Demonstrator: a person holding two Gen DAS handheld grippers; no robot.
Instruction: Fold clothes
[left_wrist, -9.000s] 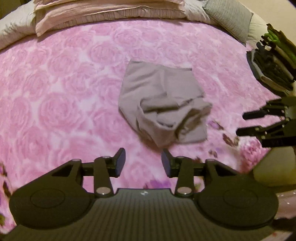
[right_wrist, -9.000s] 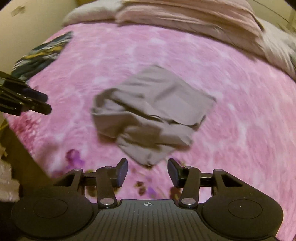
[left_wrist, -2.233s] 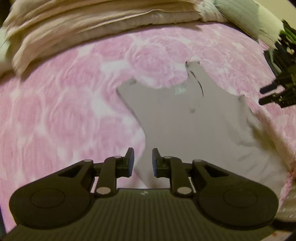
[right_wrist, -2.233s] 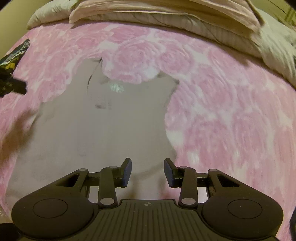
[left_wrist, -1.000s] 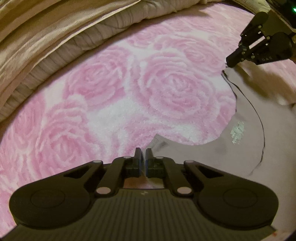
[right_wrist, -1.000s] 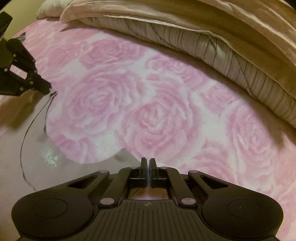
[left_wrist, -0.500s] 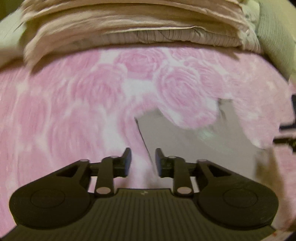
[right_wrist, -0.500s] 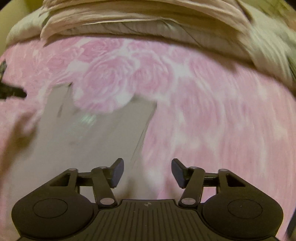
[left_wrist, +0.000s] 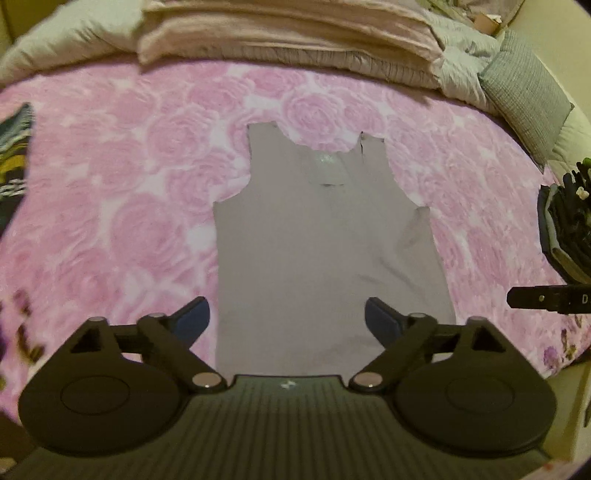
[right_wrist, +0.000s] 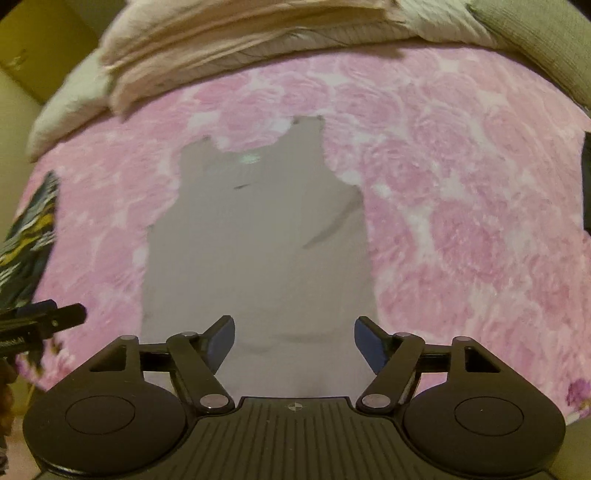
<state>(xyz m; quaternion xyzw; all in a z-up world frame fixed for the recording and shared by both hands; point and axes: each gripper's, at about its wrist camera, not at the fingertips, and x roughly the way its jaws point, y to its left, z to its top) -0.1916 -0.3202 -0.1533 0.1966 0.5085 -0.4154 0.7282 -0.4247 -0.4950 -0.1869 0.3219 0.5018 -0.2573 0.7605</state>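
A grey sleeveless top (left_wrist: 325, 236) lies spread flat on the pink rose-patterned bedspread (left_wrist: 129, 206), straps toward the pillows, hem toward me. My left gripper (left_wrist: 287, 317) hovers above the hem, its jaws opening wide with nothing between them. In the right wrist view the same grey top (right_wrist: 258, 251) shows a small crease on its right side. My right gripper (right_wrist: 294, 341) also hangs over the hem, jaws opening, nothing held. Each gripper's tip shows at the edge of the other's view: the right gripper (left_wrist: 546, 295), the left gripper (right_wrist: 44, 317).
Folded beige bedding and pillows (left_wrist: 288, 33) line the far side of the bed. A grey cushion (left_wrist: 524, 92) lies at the far right. A pile of dark clothes (left_wrist: 569, 225) sits at the right edge, and a dark patterned garment (left_wrist: 14, 155) at the left edge.
Both grippers let go of the top's shoulder straps, opened wide and pulled back and up toward the hem. The whole top now lies flat in view.
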